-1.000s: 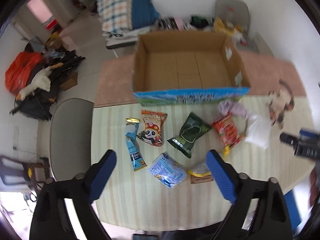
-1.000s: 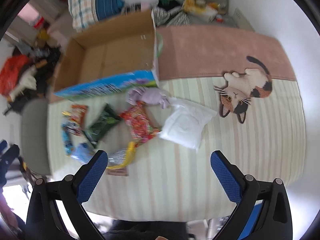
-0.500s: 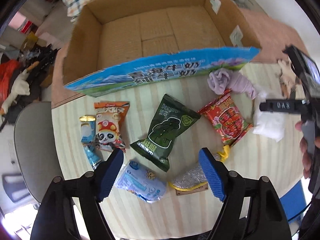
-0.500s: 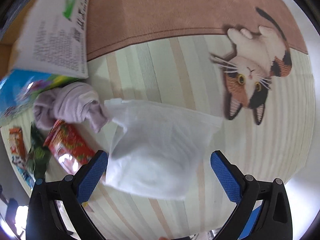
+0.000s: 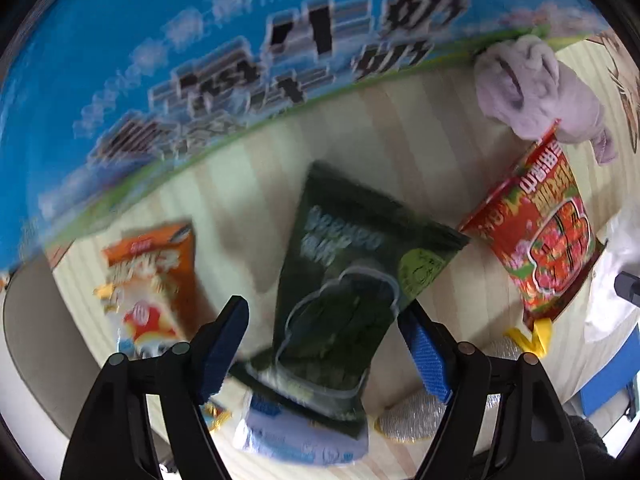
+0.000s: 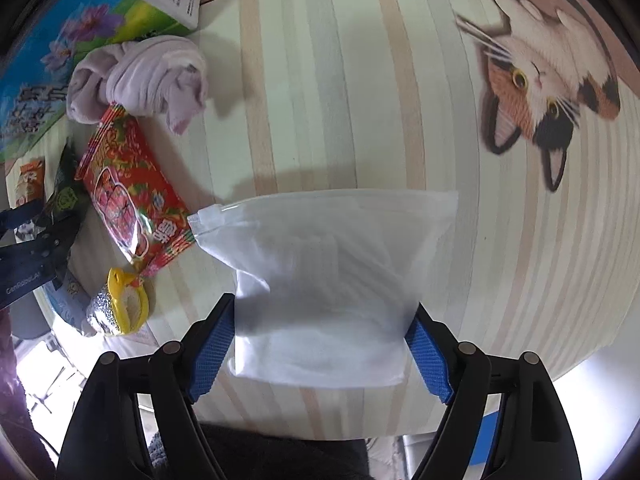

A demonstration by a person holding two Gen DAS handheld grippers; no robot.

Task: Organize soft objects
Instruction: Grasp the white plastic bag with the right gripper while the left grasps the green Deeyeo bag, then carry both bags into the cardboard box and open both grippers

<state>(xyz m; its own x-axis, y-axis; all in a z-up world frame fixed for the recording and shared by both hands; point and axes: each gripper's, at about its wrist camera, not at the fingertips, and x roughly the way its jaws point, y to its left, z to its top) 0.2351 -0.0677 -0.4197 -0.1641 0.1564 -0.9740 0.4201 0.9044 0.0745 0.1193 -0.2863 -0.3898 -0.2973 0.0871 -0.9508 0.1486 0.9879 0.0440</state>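
My left gripper point(image 5: 324, 350) is open, low over the striped table, its blue pads point(image 5: 224, 344) on either side of a dark green snack bag point(image 5: 344, 292). My right gripper point(image 6: 320, 348) is open, its pads point(image 6: 210, 354) flanking the near end of a white zip bag point(image 6: 328, 280). A red snack bag point(image 5: 548, 240) and a rolled lilac cloth point(image 5: 532, 88) lie right of the green bag; both also show in the right wrist view, the red bag point(image 6: 128, 196) and the cloth point(image 6: 140, 80). An orange snack bag point(image 5: 152, 280) lies to the left.
The blue printed wall of the cardboard box point(image 5: 240, 60) stands just behind the snacks. A pale blue packet point(image 5: 304, 440) and a silver-yellow packet point(image 6: 116, 312) lie near the front edge. A cat-shaped mat point(image 6: 548, 76) lies at the right. The other gripper point(image 6: 32, 256) shows at the left.
Both grippers have come down close to the table. The left one now straddles the green snack bag, the right one straddles the white zip bag. Jaws stay open.
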